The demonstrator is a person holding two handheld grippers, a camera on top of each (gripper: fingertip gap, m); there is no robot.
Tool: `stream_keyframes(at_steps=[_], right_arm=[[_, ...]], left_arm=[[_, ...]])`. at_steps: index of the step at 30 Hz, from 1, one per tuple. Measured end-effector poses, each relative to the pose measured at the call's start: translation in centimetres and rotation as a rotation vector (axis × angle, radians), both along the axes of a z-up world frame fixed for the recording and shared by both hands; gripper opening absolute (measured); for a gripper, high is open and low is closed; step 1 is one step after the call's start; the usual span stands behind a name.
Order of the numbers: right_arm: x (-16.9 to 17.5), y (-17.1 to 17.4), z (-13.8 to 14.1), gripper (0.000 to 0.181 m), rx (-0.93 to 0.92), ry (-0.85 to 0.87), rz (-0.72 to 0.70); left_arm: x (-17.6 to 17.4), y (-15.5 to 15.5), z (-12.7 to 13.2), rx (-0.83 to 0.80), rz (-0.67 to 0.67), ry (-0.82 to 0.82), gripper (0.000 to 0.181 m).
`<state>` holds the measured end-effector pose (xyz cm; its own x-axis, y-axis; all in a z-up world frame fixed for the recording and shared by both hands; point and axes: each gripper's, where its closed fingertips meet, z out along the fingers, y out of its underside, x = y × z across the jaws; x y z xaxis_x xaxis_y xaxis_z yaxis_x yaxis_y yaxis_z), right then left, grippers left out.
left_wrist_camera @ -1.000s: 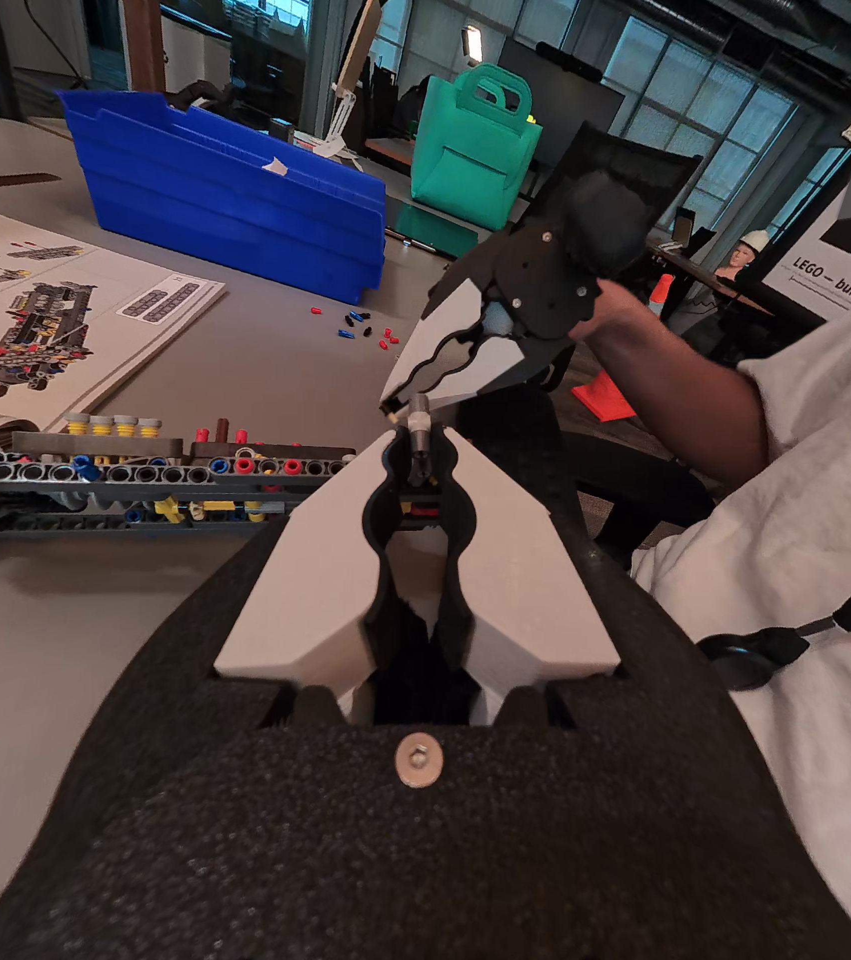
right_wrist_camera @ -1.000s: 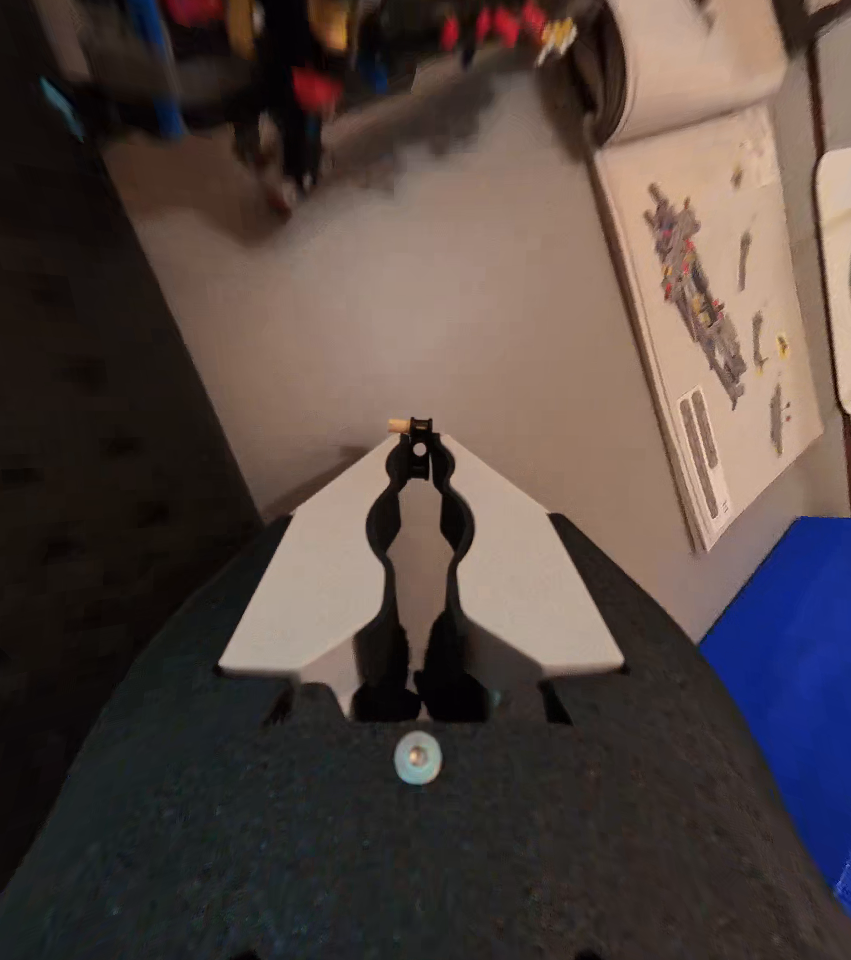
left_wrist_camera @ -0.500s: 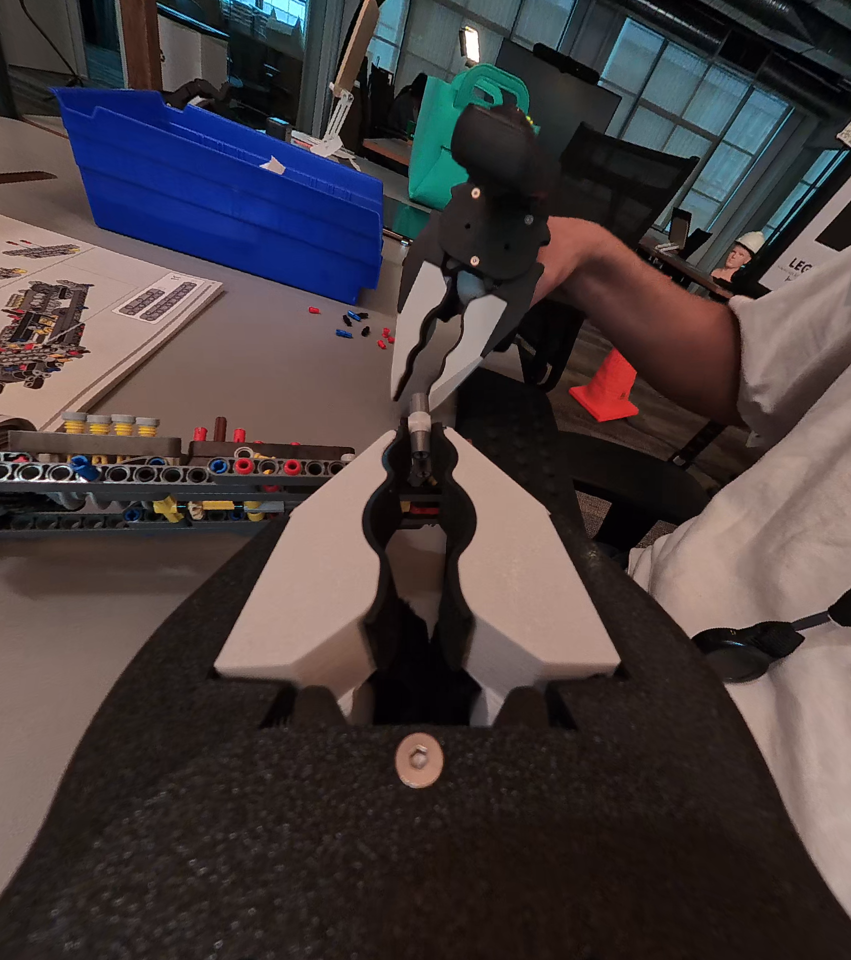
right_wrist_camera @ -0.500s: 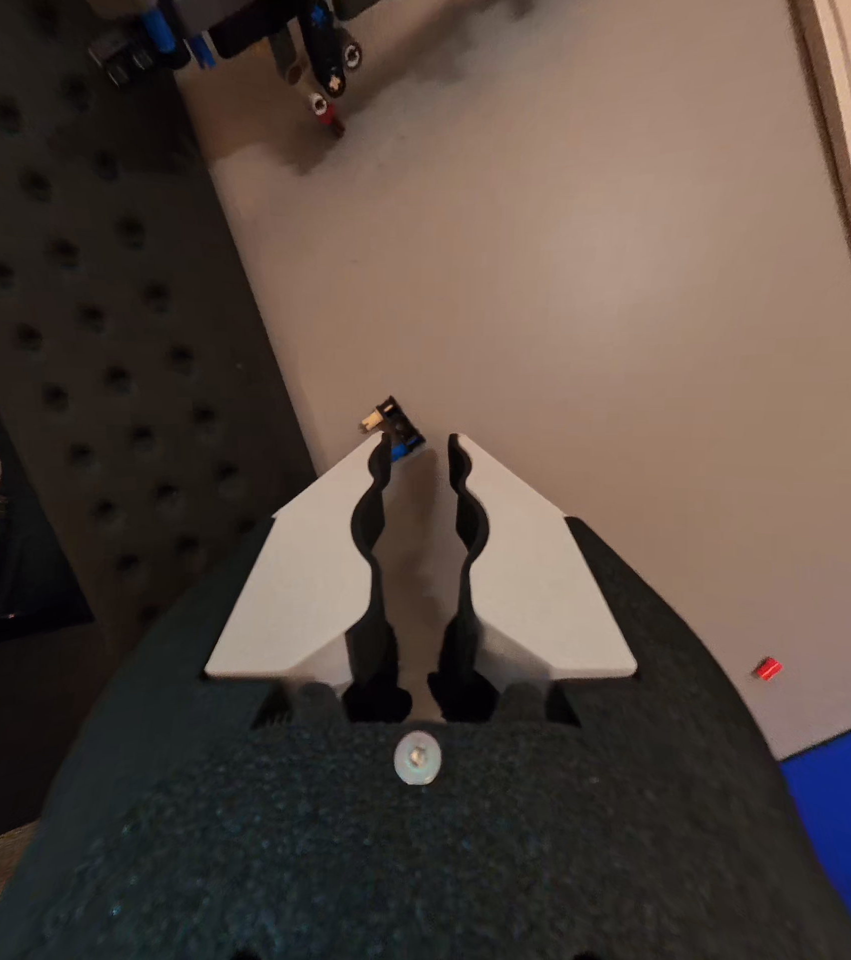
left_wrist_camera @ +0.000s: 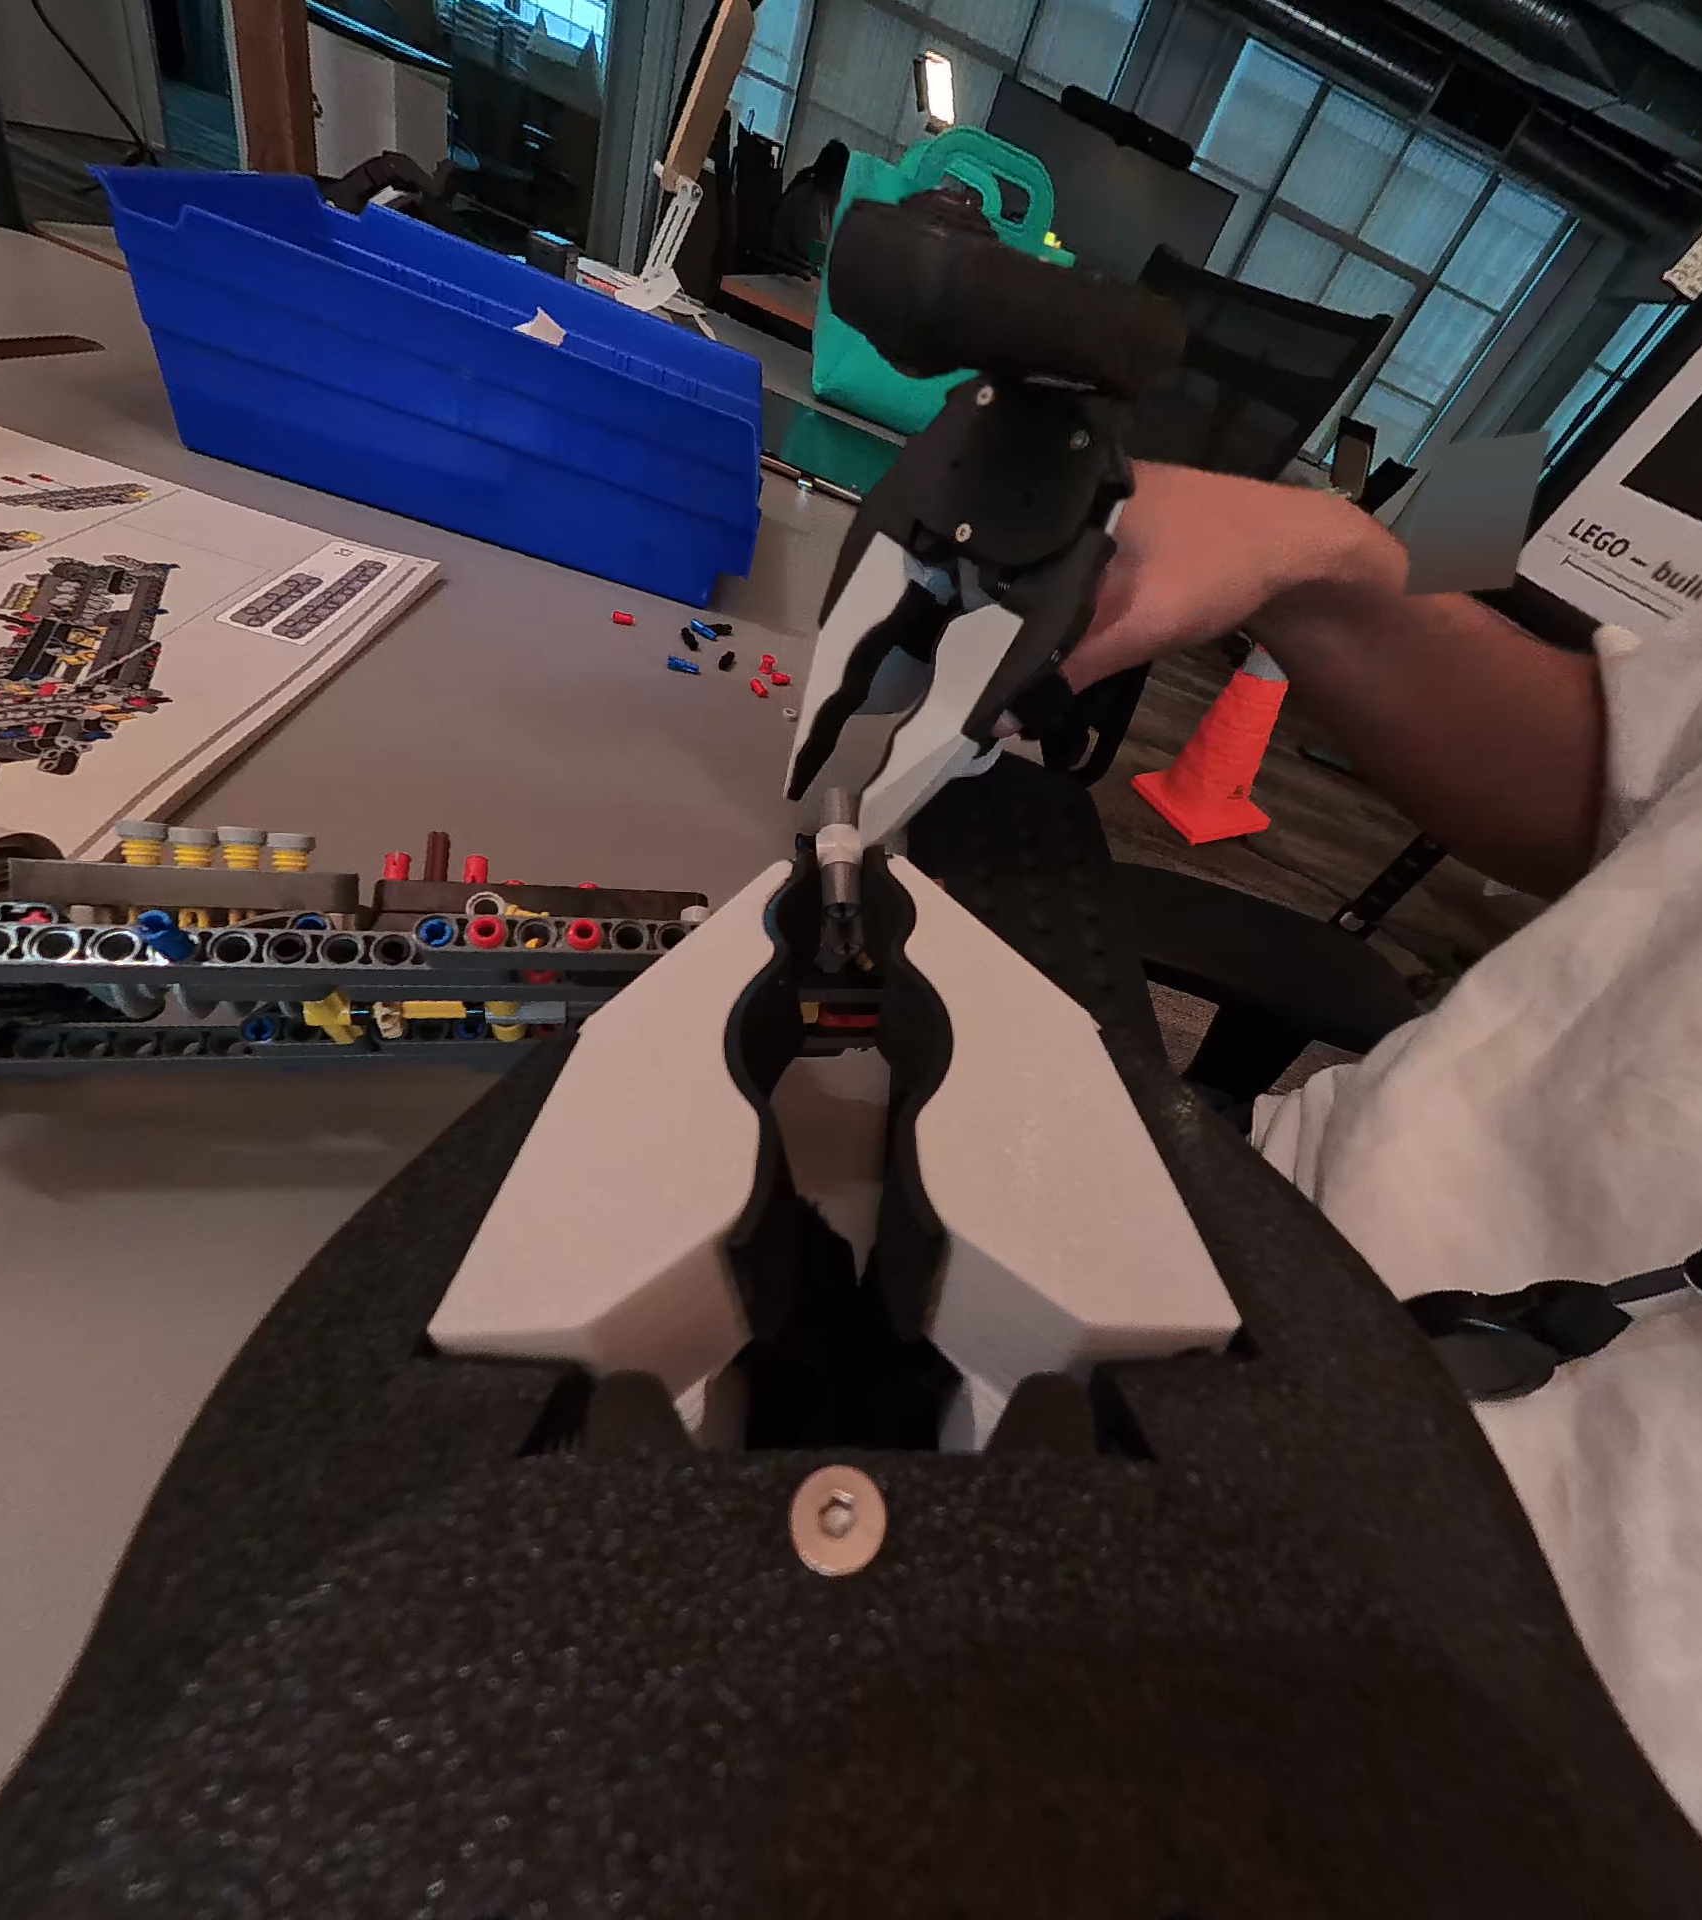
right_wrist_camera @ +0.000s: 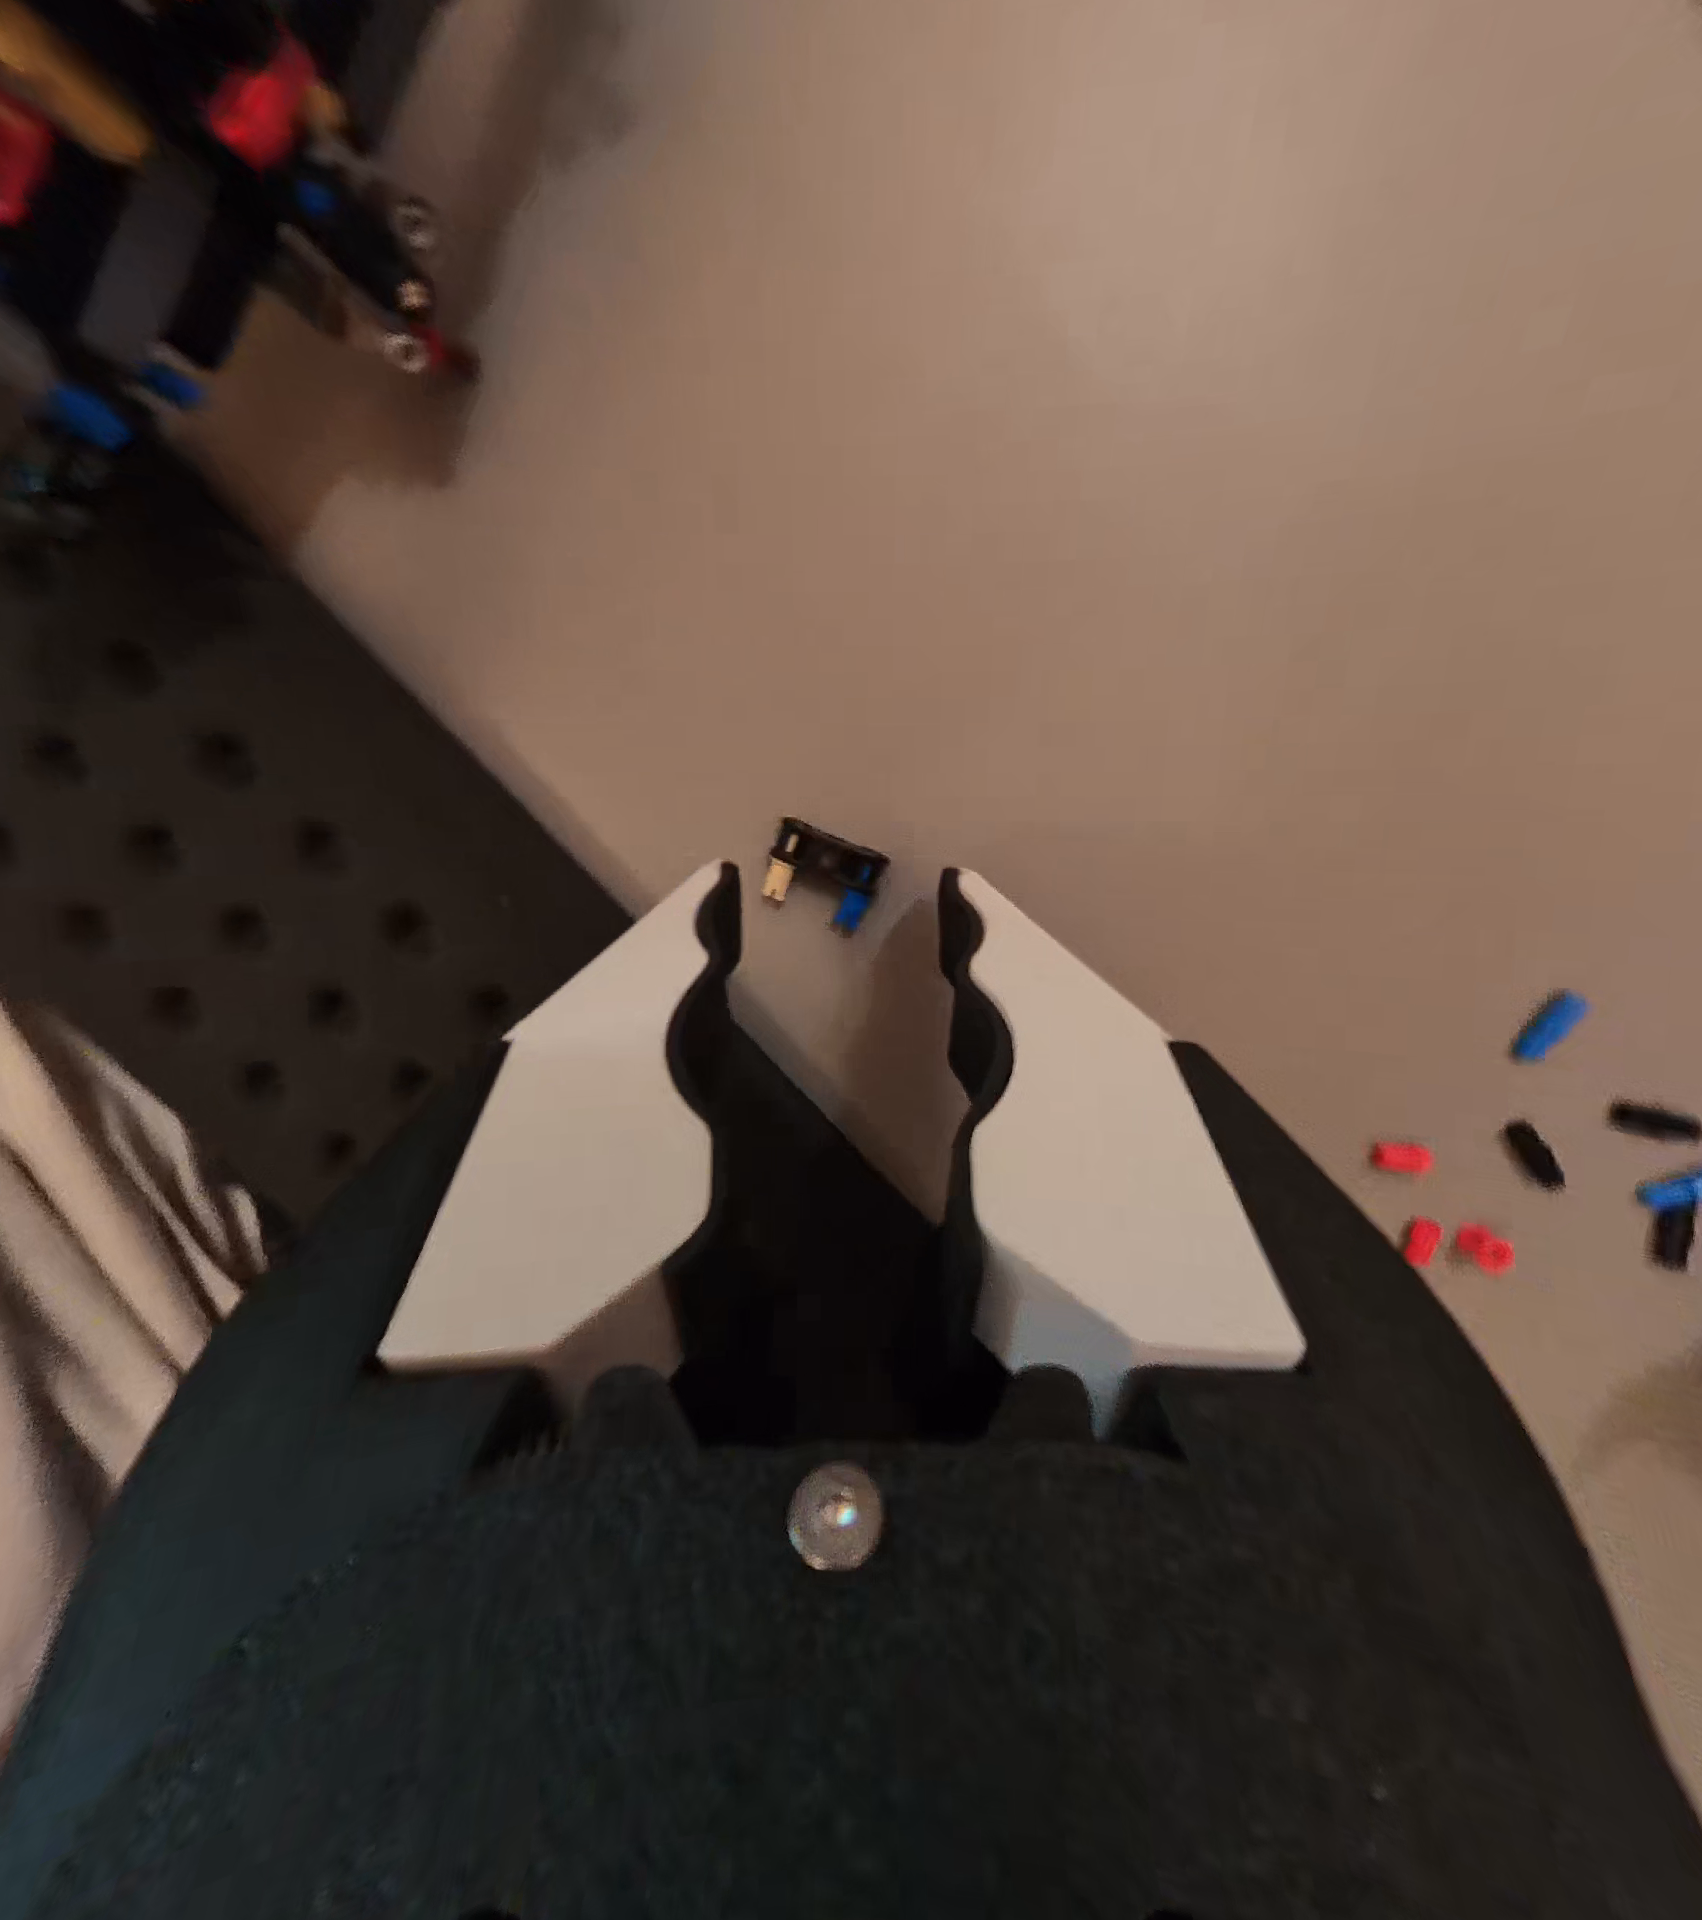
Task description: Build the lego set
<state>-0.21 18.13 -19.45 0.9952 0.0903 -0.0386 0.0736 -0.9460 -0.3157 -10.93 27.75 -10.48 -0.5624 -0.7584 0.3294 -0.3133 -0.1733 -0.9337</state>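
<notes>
Instruction booklet [left_wrist_camera: 130,613] lies open at the far left of the table [left_wrist_camera: 514,748], where the build diagram can be read during work. Just right of it, the long lego chassis [left_wrist_camera: 286,945] rests flat on the table, its row of holes facing the person for access. Behind it stands a blue bin [left_wrist_camera: 442,384]; loose pins [left_wrist_camera: 722,660] are scattered before the bin, probably as ready stock. At centre, the left gripper [left_wrist_camera: 839,904] is pressed together on a small grey pin assembly [left_wrist_camera: 839,862], holding it upright as a fixed base. The right gripper [left_wrist_camera: 826,800] hangs above it with its fingers spread and empty; a small black connector [right_wrist_camera: 826,868] sits just beyond its tips, probably about to be gripped or just released.
</notes>
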Motion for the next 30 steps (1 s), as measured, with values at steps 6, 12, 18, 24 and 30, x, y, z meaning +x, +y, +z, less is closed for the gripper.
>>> stream_keyframes(at_steps=[6, 12, 18, 24, 30], right_arm=[[0.3, 0.1, -0.3, 0.033, 0.019, -0.005, -0.17], [0.4, 0.1, -1.4, 0.031, -0.016, -0.018, -0.174], [0.2, -0.1, -1.4, 0.023, -0.018, -0.022, -0.14], [-4.5, 8.2, 7.5, 0.022, 0.689, 0.422, -0.061], [-9.2, 12.5, 13.2, 0.022, 1.072, 0.834, 0.009]], left_arm=[[-0.1, -0.2, 0.0, 0.016, -0.003, -0.01, 0.005], [-0.1, -0.2, 0.0, 0.015, -0.004, -0.011, 0.005], [-0.1, -0.1, 0.0, 0.0, -0.008, -0.004, 0.005], [-0.2, 1.1, 1.2, -0.168, -0.014, -0.002, 0.006], [-1.1, 2.4, 3.8, -0.441, -0.078, -0.039, 0.005]])
